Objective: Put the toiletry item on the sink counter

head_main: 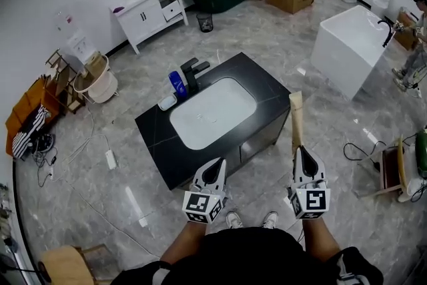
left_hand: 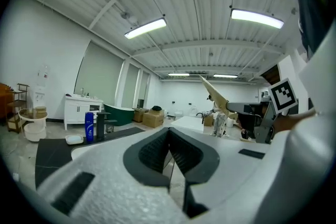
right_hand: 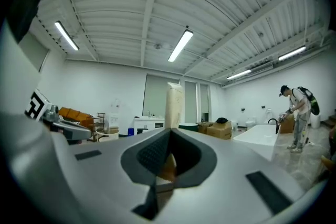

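Right gripper (head_main: 300, 151) clamped on beige toiletry tube (head_main: 295, 115), left gripper (head_main: 218, 163) closed, nothing between jaws, both beside black sink counter (head_main: 261, 79), blue bottle (head_main: 177, 83) by faucet (head_main: 191, 71).

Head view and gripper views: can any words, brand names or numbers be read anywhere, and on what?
None can be read.
Blue bottle: label too small to read.
Beige tube in the right gripper: no print shows.
Marker cubes: black-and-white square patterns, not letters.
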Motion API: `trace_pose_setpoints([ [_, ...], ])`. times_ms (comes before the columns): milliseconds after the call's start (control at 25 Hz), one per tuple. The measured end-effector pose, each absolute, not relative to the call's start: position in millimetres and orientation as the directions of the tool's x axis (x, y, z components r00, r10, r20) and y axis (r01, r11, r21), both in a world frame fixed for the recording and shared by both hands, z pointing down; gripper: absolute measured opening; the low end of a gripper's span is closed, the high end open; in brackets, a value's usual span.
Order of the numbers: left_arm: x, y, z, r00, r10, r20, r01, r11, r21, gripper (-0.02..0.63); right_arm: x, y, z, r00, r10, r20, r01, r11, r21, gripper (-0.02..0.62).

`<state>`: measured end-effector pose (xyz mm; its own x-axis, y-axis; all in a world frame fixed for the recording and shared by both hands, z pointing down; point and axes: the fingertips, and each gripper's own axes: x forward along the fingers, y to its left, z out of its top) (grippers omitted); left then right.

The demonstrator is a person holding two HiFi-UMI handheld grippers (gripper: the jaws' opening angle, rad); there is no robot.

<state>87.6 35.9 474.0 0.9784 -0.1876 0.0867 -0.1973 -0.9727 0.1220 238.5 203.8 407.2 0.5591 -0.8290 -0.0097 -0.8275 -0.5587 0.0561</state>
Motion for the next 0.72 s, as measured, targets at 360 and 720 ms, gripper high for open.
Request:
trace_pose_setpoints([
  [360,37.7,-6.8,471.7,0.963,-0.254,0.085,-0.263,-0.958,0.117,0.009,199.2,156.6,392.6,0.515,-0.856,-0.049,-0.855,-0.516,0.041,0.008],
  [720,-3.9,-55.7,485.1,0.922,-0.369,0.118,-0.383,-0.914,0.133,0.009,181.7,88.3,394.0,0.423,-0.905,-0.051,-0.905,-0.424,0.027,0.008],
])
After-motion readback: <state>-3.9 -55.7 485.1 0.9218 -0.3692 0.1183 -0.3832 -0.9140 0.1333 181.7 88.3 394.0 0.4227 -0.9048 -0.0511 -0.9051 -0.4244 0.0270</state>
